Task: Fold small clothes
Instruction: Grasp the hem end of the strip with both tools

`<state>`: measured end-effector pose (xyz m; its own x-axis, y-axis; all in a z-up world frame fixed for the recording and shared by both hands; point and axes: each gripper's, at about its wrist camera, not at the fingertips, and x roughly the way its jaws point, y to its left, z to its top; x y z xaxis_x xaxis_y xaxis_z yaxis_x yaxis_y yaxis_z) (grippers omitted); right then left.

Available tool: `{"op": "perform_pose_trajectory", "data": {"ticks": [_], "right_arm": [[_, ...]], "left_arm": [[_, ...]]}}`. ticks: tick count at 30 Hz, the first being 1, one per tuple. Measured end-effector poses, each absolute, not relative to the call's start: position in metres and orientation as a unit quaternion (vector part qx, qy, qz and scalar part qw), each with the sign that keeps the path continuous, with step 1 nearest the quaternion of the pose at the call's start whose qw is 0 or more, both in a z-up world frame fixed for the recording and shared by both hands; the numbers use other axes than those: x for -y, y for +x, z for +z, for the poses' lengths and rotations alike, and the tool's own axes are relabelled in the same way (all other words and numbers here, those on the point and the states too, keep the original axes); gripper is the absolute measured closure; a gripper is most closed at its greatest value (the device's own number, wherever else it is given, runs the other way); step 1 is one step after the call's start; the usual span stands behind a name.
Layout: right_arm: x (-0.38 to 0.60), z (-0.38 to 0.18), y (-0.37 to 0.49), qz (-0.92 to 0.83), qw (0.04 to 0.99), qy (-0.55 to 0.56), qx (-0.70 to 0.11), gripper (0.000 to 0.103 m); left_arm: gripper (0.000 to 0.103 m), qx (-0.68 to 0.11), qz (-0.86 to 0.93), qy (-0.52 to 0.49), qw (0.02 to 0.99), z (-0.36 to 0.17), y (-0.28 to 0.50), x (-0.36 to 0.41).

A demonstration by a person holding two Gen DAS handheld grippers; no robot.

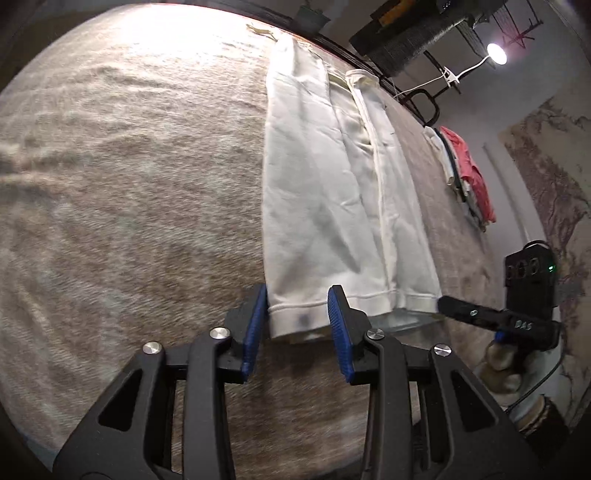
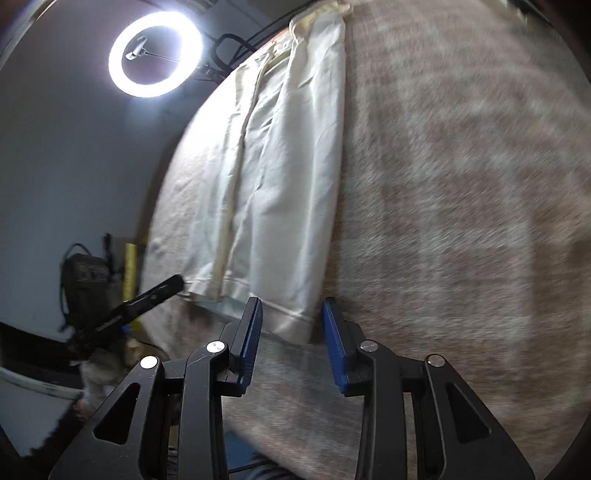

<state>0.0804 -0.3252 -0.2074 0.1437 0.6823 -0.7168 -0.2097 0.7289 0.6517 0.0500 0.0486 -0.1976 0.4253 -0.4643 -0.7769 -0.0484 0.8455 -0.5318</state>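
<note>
I see the white garment point(image 1: 332, 192) lying on the beige blanket point(image 1: 129, 184), long axis running near to far, its near hem between the released fingers of my left gripper point(image 1: 297, 325) and right gripper point(image 2: 291, 332), each at a hem corner.

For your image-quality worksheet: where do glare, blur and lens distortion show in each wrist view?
Left wrist: lamp glare whitens the far blanket; edges curve. Right wrist: ring light blows out; blanket streaked with blur, white garment soft.

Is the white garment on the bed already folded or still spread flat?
Partly folded: the white garment lies lengthwise in overlapping layers, a long narrow strip. Both grippers are open at its hem.
</note>
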Motion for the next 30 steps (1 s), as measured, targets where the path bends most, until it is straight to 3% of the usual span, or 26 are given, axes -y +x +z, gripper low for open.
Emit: {"op": "perform_pose_trajectory", "data": {"ticks": [1,2,5,18,30], "right_arm": [[0.323,-0.21,0.082,0.309,0.725,0.202,-0.581,0.086],[0.321,-0.213,0.084,0.312,0.72,0.204,-0.586,0.095],[0.321,-0.218,0.083,0.316,0.714,0.217,-0.586,0.098],[0.329,-0.192,0.083,0.334,0.721,0.226,-0.563,0.099],[0.332,-0.154,0.142,0.319,0.754,0.224,-0.529,0.099]], "left_arm": [[0.092,-0.524,-0.129,-0.251,0.804,-0.2,0.052,-0.049],[0.096,-0.526,-0.128,-0.256,0.801,-0.202,0.054,-0.05],[0.099,-0.524,-0.13,-0.269,0.798,-0.202,0.056,-0.053],[0.101,-0.508,-0.139,-0.283,0.802,-0.177,0.057,-0.054],[0.101,-0.488,-0.125,-0.246,0.828,-0.146,0.131,-0.049]]}}
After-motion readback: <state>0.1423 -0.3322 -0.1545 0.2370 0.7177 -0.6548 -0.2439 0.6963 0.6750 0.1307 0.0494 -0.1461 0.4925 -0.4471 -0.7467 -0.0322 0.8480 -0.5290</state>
